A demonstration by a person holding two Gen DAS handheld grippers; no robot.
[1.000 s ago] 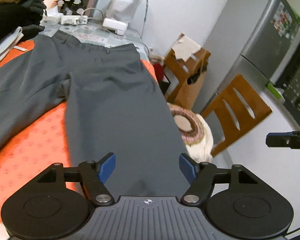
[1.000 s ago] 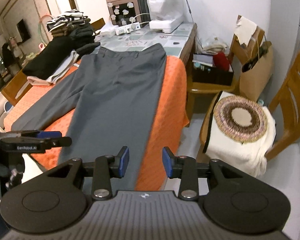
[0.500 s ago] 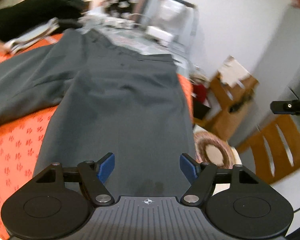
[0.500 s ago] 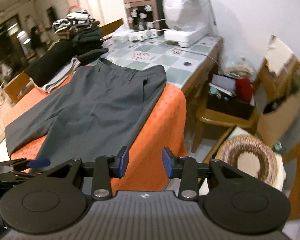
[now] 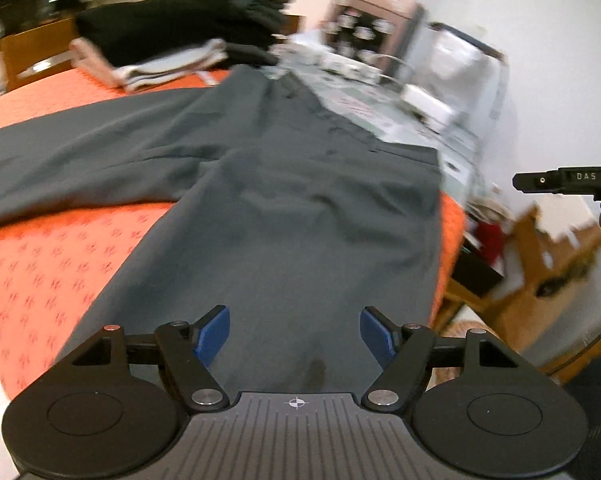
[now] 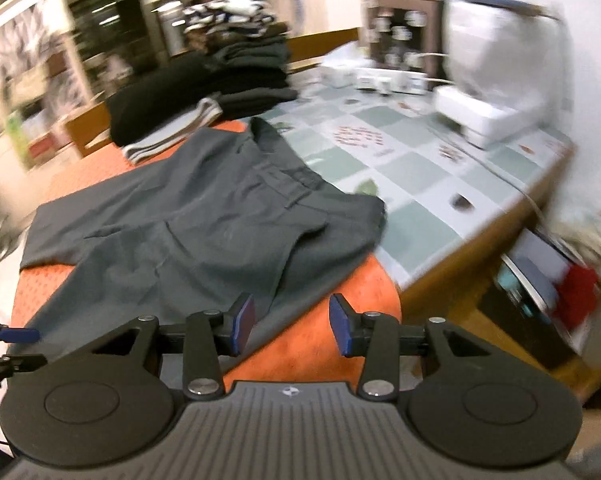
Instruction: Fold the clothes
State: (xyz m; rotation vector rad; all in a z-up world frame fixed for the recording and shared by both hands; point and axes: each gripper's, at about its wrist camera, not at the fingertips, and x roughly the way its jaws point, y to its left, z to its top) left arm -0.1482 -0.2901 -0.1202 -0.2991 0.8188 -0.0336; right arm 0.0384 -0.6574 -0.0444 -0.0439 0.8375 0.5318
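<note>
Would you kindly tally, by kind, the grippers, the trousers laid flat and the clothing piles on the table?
Grippers: 2, left gripper and right gripper, both open and empty.
Grey trousers, spread flat: 1.
Pile of folded clothes: 1; the blur hides how many garments it holds.
Total: 4.

White wall (image 6: 588, 40), tiled tabletop (image 6: 420, 168)

Trousers (image 5: 292, 208) on tablecloth (image 5: 52, 264); clothes pile (image 6: 220, 80) behind
</note>
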